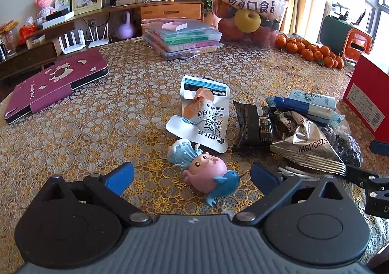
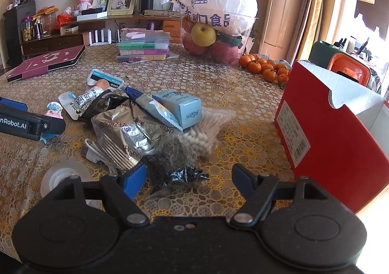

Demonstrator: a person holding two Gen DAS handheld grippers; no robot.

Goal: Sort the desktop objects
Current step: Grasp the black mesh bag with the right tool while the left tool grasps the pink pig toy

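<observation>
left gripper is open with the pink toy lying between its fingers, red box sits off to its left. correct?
Not quite: the red box sits to the right, not the left, as the left wrist view shows. The left gripper is indeed open, with the pink toy lying on the table between its fingers.

I'm getting hard daylight from the window (image 1: 379, 4) on the right, blown out; table (image 1: 97, 133) evenly lit, soft shadows, both feeds sharp, heavy fisheye bending at edges

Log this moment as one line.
left claw: open, over pink toy | right claw: open, by snack pile | nothing held
</observation>
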